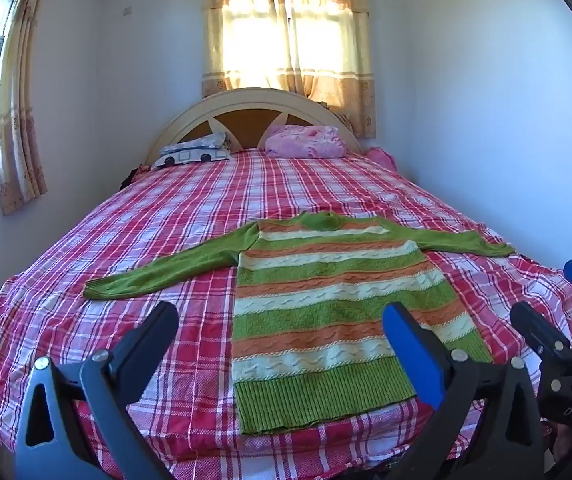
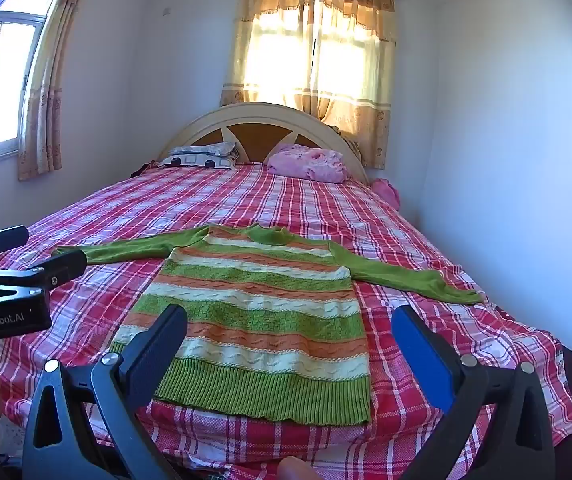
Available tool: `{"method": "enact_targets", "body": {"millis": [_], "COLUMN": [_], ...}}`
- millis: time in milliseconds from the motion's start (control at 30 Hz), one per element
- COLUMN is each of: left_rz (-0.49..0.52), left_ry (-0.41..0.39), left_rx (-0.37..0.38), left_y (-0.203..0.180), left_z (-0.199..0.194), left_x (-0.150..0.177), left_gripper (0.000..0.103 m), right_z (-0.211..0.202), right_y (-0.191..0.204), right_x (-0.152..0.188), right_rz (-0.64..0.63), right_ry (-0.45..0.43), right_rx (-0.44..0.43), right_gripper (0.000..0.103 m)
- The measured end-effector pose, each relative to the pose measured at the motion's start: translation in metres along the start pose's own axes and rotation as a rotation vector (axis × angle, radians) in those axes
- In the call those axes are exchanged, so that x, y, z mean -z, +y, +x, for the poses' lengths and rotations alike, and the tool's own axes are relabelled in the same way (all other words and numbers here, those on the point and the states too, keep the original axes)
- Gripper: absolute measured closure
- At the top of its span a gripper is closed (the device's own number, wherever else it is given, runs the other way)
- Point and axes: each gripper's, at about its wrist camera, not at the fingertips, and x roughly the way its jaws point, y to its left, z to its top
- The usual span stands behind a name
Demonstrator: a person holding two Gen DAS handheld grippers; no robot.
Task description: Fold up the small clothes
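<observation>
I have the striped sweater [image 1: 326,304] lying flat near the foot of the plaid bed [image 1: 165,208], its long axis running from the ribbed green hem closest to me up to the collar, which points toward the headboard [image 1: 249,120]. Both green sleeves are spread out sideways, the left one reaching toward the left edge of the mattress and the right one stretching toward the wall side. The hem sits just short of the bed's near edge, with bare plaid sheet on either side of the body and a wide stretch of open sheet between the collar and the pillows [image 1: 306,142]. My left gripper [image 1: 281,328] hovers over the foot of the bed with its fingers spread wide, holding nothing; my right gripper [image 2: 290,332] is likewise spread wide and holding nothing, framing the hem. The left wrist view catches the right gripper at its right margin beside the hem corner; the right wrist view shows the left gripper at its left margin and more of the side window [image 2: 1,72].
</observation>
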Motion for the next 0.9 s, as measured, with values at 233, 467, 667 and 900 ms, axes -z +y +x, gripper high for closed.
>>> {"method": "enact_targets", "body": {"millis": [233, 467, 667, 900], "left_rz": [-0.035, -0.027, -0.025, -0.025], "left_ry": [0.015, 0.009, 0.009, 0.013], "left_rx": [0.014, 0.009, 0.007, 0.009], "left_y": [0.0042, 0.001, 0.002, 0.0015], "left_z": [0.0064, 0.0021, 0.0021, 0.0021], "left_x": [-0.0015, -0.0028, -0.0013, 0.002], "left_gripper": [0.0, 0.0, 0.0, 0.0], "right_z": [0.0009, 0.0002, 0.0037, 0.0034], "right_y": [-0.0001, 0.0007, 0.0014, -0.0002], "right_x": [0.0006, 0.0028, 0.0024, 0.0028], "right_rz": [0.003, -0.001, 0.002, 0.005], "right_ry": [0.004, 0.007, 0.01, 0.012], "right_rx": [0.0, 0.001, -0.002, -0.002], "right_gripper": [0.001, 0.001, 0.001, 0.001]}}
